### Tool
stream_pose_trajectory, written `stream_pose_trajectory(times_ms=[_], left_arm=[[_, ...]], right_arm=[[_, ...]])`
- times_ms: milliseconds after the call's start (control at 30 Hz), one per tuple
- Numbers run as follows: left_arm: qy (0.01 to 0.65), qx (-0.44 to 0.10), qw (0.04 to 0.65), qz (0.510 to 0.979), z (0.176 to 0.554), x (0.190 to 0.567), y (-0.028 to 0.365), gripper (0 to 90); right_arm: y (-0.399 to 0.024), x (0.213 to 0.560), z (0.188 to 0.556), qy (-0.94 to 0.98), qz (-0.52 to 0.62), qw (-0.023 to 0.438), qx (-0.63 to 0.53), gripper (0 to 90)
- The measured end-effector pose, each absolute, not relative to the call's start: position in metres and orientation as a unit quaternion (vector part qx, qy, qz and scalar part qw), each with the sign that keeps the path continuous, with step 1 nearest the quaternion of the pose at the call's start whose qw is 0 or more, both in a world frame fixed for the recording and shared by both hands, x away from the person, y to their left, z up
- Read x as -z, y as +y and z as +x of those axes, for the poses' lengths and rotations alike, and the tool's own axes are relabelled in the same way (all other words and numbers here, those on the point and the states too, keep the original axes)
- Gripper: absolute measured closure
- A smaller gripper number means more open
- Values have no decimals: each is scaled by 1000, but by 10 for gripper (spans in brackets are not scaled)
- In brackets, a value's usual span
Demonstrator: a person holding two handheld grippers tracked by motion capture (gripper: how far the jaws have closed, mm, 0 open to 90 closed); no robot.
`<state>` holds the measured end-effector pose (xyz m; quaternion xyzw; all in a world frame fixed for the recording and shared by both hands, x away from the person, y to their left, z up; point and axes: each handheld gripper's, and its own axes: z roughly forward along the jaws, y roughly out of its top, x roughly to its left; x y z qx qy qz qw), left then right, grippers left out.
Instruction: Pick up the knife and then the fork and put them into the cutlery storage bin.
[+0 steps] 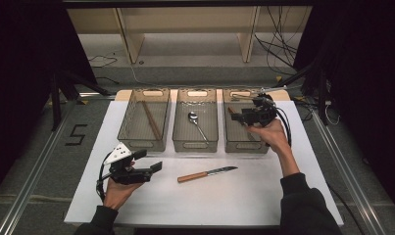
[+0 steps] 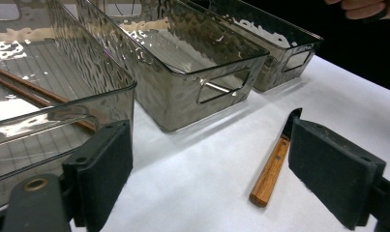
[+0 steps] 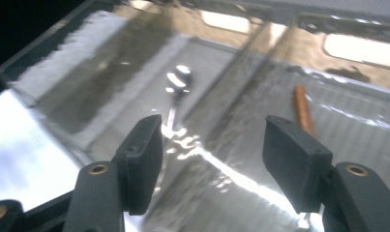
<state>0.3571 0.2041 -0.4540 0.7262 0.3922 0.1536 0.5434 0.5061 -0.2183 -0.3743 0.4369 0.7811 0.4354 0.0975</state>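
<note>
A knife with a wooden handle lies on the white table, in front of three clear grey bins. My left gripper rests at the lower left, open and empty, its jaws pointing toward the knife, which lies a short way beyond them. My right gripper hovers over the right bin, open with nothing between its jaws. A brown wooden-handled piece lies in that bin. The middle bin holds a spoon. Brown chopsticks lie in the left bin.
The bins stand side by side along the table's far edge. Beyond them are a wooden shelf frame and loose cables on the floor. Metal rails run along both sides of the table.
</note>
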Motion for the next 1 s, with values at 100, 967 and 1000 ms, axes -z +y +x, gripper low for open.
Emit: stream_pose_trajectory(times_ms=[100,967,1000], left_arm=[[385,-153,538,734,357,453,201,158],[297,-94,385,869,378,460,128,173],[295,-92,380,872,379,460,127,178]], right_arm=[[-217,373,489,784,419,98,-447,382],[-226,406,398,793,361,96,-481,310],[-225,408,396,795,360,94,-480,309]])
